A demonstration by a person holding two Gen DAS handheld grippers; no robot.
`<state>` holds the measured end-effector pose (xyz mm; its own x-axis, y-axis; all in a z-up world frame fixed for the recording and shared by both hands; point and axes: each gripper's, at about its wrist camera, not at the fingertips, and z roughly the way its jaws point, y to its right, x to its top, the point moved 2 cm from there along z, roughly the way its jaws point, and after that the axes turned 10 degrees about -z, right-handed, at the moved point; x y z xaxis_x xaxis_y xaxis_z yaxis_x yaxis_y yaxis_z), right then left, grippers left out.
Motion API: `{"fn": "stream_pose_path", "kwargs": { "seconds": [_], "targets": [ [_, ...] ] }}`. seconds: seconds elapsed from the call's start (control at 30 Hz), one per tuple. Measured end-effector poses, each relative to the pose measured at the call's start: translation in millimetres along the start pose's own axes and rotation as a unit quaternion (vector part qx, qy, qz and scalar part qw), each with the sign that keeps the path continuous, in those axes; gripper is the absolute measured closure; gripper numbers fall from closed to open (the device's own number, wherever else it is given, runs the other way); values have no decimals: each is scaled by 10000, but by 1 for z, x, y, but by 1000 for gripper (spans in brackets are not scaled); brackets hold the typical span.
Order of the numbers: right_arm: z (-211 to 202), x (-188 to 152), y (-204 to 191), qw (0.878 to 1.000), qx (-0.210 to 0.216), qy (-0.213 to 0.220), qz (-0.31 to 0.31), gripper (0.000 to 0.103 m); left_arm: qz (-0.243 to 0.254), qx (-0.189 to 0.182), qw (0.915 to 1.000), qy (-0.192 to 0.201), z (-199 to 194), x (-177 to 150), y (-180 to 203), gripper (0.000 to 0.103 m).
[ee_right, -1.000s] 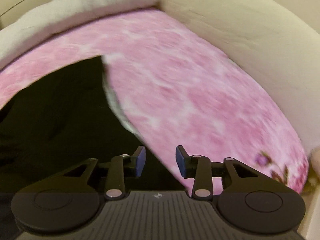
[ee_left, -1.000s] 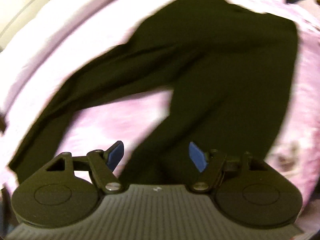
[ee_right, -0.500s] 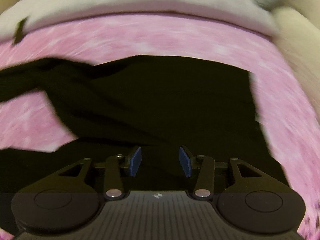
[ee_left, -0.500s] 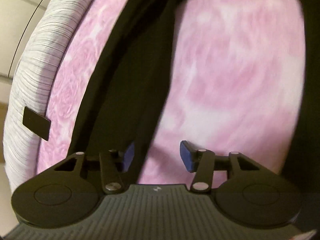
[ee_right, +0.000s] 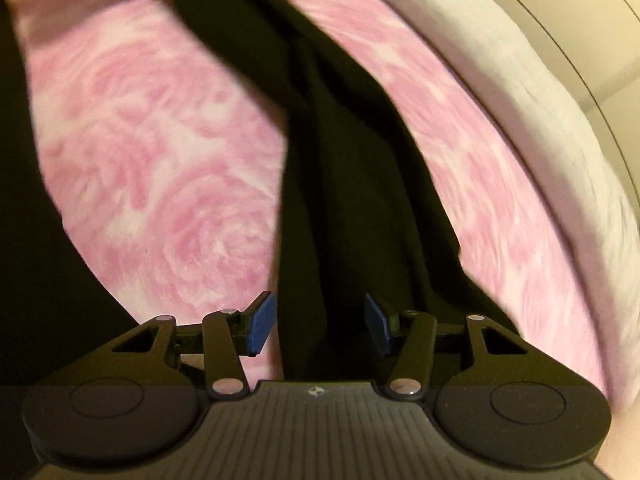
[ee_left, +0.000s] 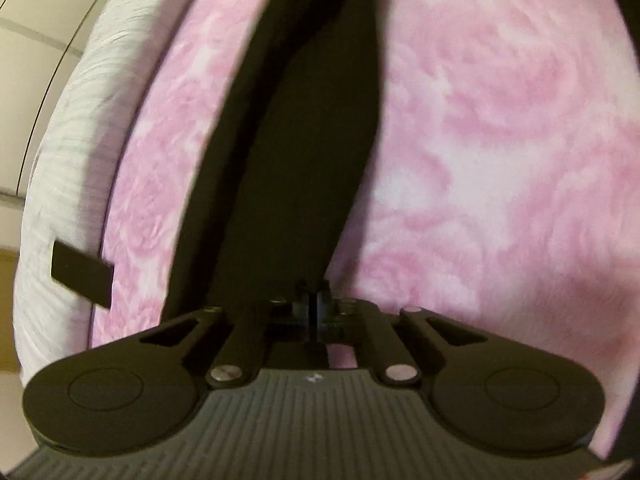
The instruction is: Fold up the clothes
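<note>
Black trousers (ee_left: 296, 152) spread on bed w/ pink rose cover (ee_left: 500, 128). L view: one leg runs from far top down to near centre, hem at L tongs (ee_left: 314, 300). L tongs pressed together at hem; can't tell if cloth is pinched. White mattress side (ee_left: 68, 168) at left, black tag (ee_left: 82, 274) on it. R view: leg (ee_right: 352, 184) runs down centre, between pads of R tongs (ee_right: 320, 326). R tongs apart, opening, pads not touching cloth.
</note>
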<state>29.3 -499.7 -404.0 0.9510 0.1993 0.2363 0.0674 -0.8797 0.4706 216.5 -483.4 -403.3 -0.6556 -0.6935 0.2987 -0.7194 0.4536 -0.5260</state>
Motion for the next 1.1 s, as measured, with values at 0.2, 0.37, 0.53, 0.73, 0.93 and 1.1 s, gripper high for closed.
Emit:
{"fn": "stream_pose_path", "kwargs": {
  "seconds": [0.2,0.37,0.53,0.73,0.93,1.1],
  "targets": [
    [-6,-3,19,9977,429,126,505,51,-142,109,9998,-26,-31,-24,-31,101],
    [-14,-16,28,9912,683,66,1134,50,311,-180,9990,-250,-30,-36,-5,101],
    [-15,-29,25,9905,676,-194,1178,47,407,-174,9969,-657,-19,-52,11,96],
    [-34,-45,19,9858,618,-292,1531,38,-473,-69,9933,-1048,-35,-65,-3,93],
    [-63,-66,7,9707,583,-463,2284,36,-1797,-67,9788,-982,-94,-70,6,83],
    [-89,-102,-21,9480,744,-869,2971,35,-2232,-721,9679,-903,-146,-76,78,77]
  ]
}}
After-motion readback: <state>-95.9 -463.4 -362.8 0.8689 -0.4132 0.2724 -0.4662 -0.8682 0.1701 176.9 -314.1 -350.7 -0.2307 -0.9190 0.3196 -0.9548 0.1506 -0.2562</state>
